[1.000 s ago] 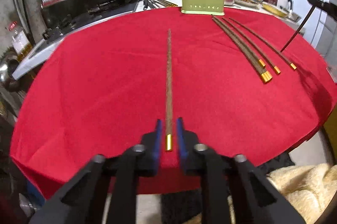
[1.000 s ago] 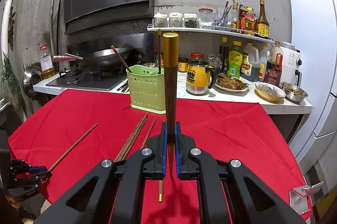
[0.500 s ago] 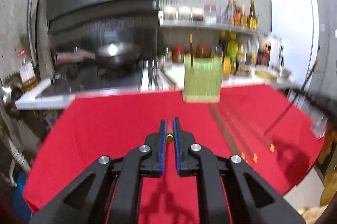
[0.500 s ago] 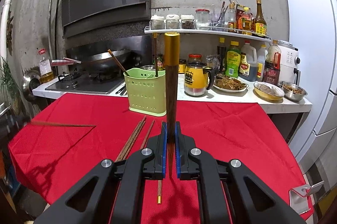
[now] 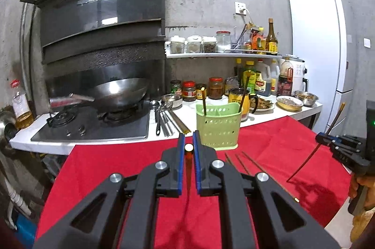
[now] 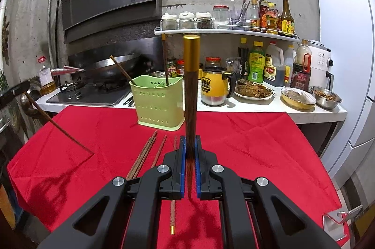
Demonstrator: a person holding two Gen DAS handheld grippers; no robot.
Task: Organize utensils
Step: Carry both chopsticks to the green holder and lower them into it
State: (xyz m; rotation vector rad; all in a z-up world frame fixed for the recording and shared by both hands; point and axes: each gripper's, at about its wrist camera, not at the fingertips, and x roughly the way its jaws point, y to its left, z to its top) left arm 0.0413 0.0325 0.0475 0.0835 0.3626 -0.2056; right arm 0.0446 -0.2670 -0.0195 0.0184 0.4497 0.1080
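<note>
My left gripper [image 5: 188, 150] is shut on a brown chopstick [image 5: 188, 147] by its gold end, held above the red cloth; it also shows at the left of the right wrist view [image 6: 58, 127], slanting down. My right gripper [image 6: 190, 150] is shut on another chopstick [image 6: 191, 89], upright, gold cap on top; it shows at the right of the left wrist view [image 5: 314, 150]. A green perforated utensil holder [image 5: 218, 126] [image 6: 158, 102] stands at the cloth's far edge with two chopsticks in it. Several chopsticks [image 6: 146, 153] lie on the cloth in front of it.
The table has a red cloth [image 6: 246, 146]. Behind it is a counter with a stove and wok [image 5: 117, 94], spoons [image 5: 161, 117], a yellow mug [image 6: 214, 87], food dishes and bottles. A white fridge [image 5: 316, 57] stands at the right.
My left gripper closed on the chopstick that lay on the cloth, lifted it and tilted up to face the counter. My right gripper kept its chopstick upright and barely moved.
</note>
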